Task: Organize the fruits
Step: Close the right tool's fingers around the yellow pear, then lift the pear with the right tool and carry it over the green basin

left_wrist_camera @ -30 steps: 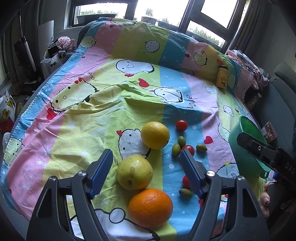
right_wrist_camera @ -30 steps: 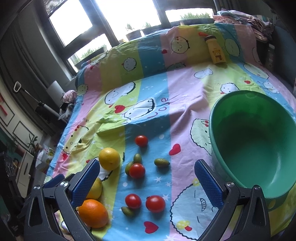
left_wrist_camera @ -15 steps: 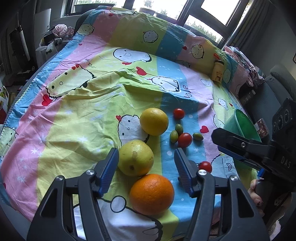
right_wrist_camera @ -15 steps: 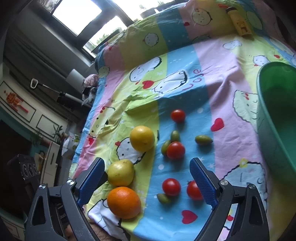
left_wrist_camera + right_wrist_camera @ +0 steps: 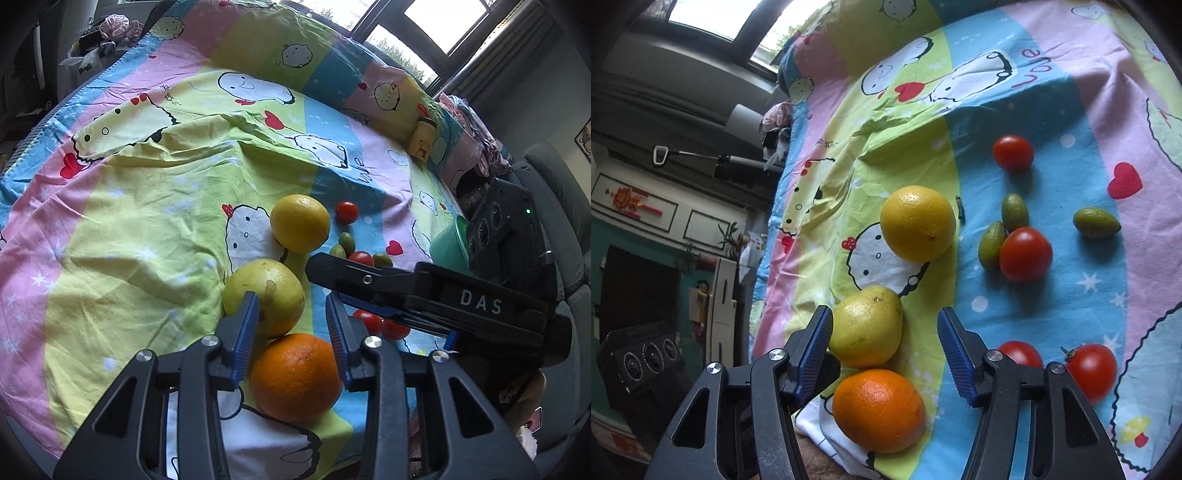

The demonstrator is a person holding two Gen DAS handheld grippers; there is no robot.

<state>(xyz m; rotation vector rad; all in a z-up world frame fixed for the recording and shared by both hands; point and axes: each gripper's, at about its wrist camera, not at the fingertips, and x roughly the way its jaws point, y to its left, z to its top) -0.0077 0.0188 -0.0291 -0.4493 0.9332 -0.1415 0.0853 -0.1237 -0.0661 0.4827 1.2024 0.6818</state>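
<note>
Three big fruits sit in a near-touching line on the cartoon-print striped bedsheet (image 5: 140, 229): round orange citrus (image 5: 295, 376) nearest, yellow-green pear-like fruit (image 5: 264, 295) touching it behind, round yellow citrus (image 5: 300, 223) just beyond.

Left tool (image 5: 291, 325): fingers apart with nothing held, blue pads either side of the orange's far edge; left pad overlaps the yellow-green fruit in view, contact can't be confirmed.

Right tool (image 5: 884, 338): fingers also spread and holding nothing, straddling the same yellow-green fruit and orange from the other side. In the left wrist view its black body marked "DAS" crosses just right of the left tool, blocking part of the small-fruit cluster.

Right of the big three, on the blue stripe: red cherry tomatoes — one far (image 5: 1013, 153), one mid (image 5: 1025, 254), two near (image 5: 1091, 369) — plus three small green oval fruits (image 5: 1015, 212), two touching the mid tomato, one apart to the right.

Further right: green plastic basin (image 5: 448, 245), mostly hidden behind the right tool's camera block. Small yellow bottle (image 5: 423, 138) stands at the sheet's far right edge.
</note>
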